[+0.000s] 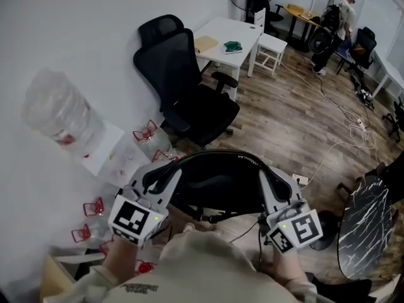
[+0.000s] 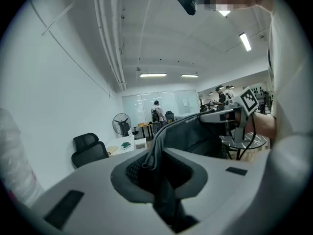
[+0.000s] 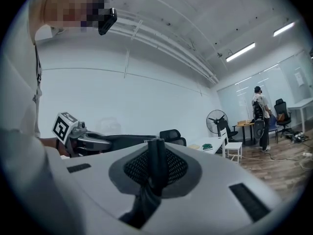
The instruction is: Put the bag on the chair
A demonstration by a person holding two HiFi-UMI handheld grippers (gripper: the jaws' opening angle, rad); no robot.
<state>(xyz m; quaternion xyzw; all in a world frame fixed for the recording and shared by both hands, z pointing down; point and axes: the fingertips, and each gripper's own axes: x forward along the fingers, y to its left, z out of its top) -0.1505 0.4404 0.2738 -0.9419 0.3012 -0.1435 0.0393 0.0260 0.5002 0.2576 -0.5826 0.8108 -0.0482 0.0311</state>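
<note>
A black bag [image 1: 214, 180] hangs in front of me, stretched between both grippers. My left gripper [image 1: 165, 169] is shut on the bag's left top edge; in the left gripper view the black fabric [image 2: 168, 131] runs out from between the closed jaws of that gripper [image 2: 159, 173]. My right gripper [image 1: 265, 177] is shut on the right edge, and in the right gripper view a black strap [image 3: 156, 153] stands pinched in its jaws [image 3: 155, 168]. The black office chair [image 1: 189, 96] stands just beyond the bag, against the white wall, its seat [image 1: 211, 115] bare.
A white table [image 1: 227, 27] with a green item and a white stool [image 1: 271, 46] stand past the chair. Clear plastic bags [image 1: 60, 115] and red clips [image 1: 145, 132] lie at the left wall. A marble-topped table [image 1: 366, 226] is at right, cables [image 1: 341, 125] cross the floor, and a person [image 1: 334, 21] stands far back.
</note>
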